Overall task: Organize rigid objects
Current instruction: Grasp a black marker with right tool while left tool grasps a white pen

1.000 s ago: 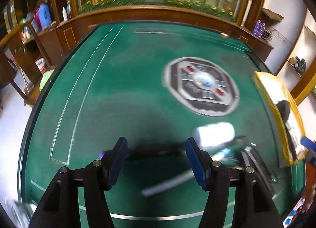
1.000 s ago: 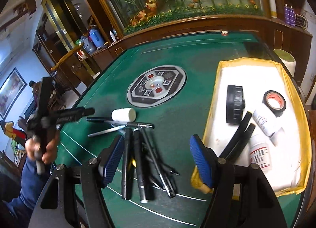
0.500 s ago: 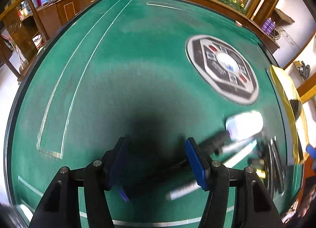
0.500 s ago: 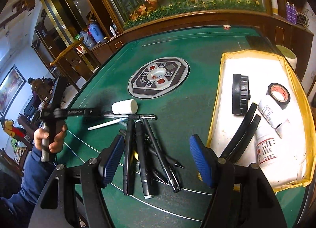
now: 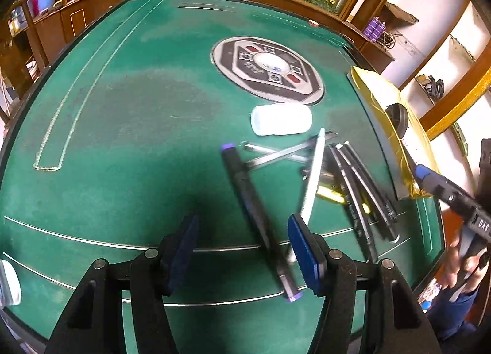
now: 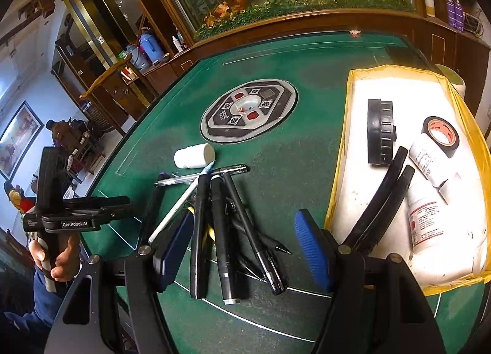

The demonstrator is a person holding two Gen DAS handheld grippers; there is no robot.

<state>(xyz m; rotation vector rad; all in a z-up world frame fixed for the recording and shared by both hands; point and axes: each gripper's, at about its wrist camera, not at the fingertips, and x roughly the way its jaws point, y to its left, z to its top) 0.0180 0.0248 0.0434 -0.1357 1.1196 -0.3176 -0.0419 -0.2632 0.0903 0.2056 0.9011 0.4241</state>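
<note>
A black marker with purple ends [image 5: 254, 216] lies on the green table, running between the fingers of my left gripper [image 5: 242, 249], which stands open just above it. A white pen [image 5: 311, 188] lies beside the right finger. Past them are a white bottle [image 5: 280, 119] on its side and a pile of black pens [image 5: 359, 188]. My right gripper [image 6: 244, 246] hangs open over that pile of black pens [image 6: 221, 225], gripping nothing. The left gripper [image 6: 127, 205] shows at the left, in a person's hand [image 6: 58, 259].
A yellow-rimmed white tray [image 6: 343, 139] on the right holds a black lid [image 6: 380, 136], a tape roll [image 6: 440, 136], two white tubes [image 6: 425, 163] and black curved handles [image 6: 383, 200]. A round control disc [image 6: 248, 110] sits mid-table. Wooden rim and cabinets lie beyond.
The left gripper has swung right, toward the pens. The purple-ended marker and the white pen have turned from lying crosswise to lying alongside the pile. The right gripper has stayed put.
</note>
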